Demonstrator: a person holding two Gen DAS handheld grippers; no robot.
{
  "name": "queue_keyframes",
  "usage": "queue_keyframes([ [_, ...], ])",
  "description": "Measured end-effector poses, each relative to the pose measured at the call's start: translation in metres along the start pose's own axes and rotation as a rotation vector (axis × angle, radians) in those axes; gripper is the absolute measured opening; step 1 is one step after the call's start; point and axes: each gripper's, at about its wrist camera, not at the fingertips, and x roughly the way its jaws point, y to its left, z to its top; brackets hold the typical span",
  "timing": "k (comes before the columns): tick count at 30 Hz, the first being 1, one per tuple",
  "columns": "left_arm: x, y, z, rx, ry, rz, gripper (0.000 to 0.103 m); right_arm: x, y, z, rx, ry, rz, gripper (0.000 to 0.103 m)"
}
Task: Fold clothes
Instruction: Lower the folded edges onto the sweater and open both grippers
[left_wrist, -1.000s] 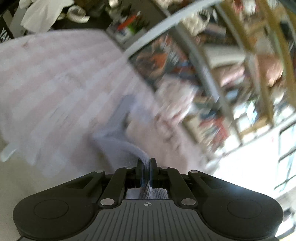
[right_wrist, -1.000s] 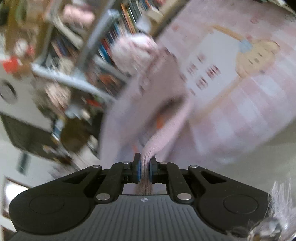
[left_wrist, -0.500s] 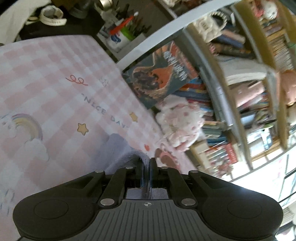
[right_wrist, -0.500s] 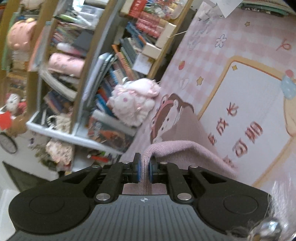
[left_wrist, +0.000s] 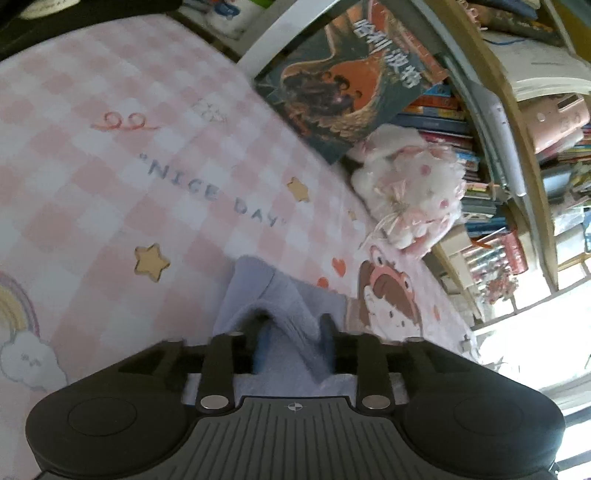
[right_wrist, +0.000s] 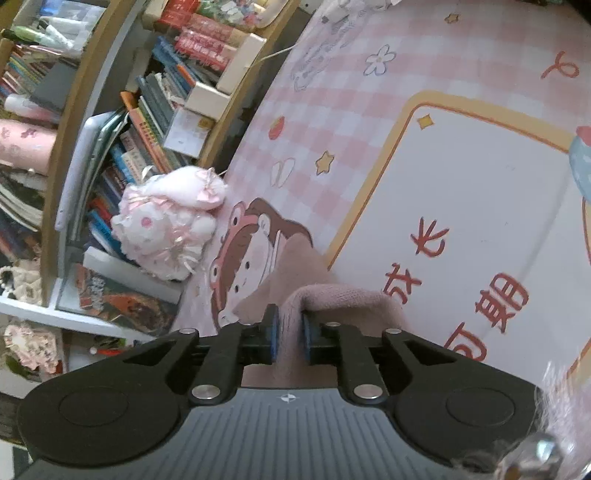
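Pink checked blanket (left_wrist: 155, 110) beside bookshelf (right_wrist: 110, 110). Left tongs (left_wrist: 291, 332) just opening, knit garment (left_wrist: 280, 306) loose between pads. Right tongs (right_wrist: 290, 328) easing apart, garment fold between, on blanket.

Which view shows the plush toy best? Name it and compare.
The right wrist view: the pink-and-white plush toy shows whole, lying beside the bookshelf at the checked mat's edge. The left wrist view also shows it, about as whole but more washed out by window glare.
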Motion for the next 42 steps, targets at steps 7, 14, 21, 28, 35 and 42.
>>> queue_keyframes([
  [7, -0.034, -0.024, -0.002, 0.348, -0.168, 0.083, 0.065, -0.012, 0.025, -0.002, -0.233, -0.059, -0.062, 0.039],
  [14, -0.008, -0.049, -0.019, 0.619, -0.142, 0.187, 0.064, -0.028, 0.063, -0.014, -0.697, -0.234, -0.169, 0.059],
  [21, 0.033, -0.061, -0.019, 0.66, -0.1, 0.189, 0.008, 0.025, 0.071, -0.016, -0.87, -0.065, -0.226, 0.06],
  [28, 0.023, -0.044, 0.002, 0.428, -0.162, 0.145, 0.004, 0.035, 0.063, -0.002, -0.736, -0.026, -0.101, 0.005],
  [35, 0.057, -0.039, -0.001, 0.483, -0.074, 0.262, 0.01, 0.079, 0.049, 0.005, -0.698, 0.038, -0.227, 0.008],
  [42, 0.014, -0.035, 0.003, 0.41, -0.09, 0.174, 0.031, 0.054, 0.051, 0.005, -0.712, -0.004, -0.245, 0.036],
])
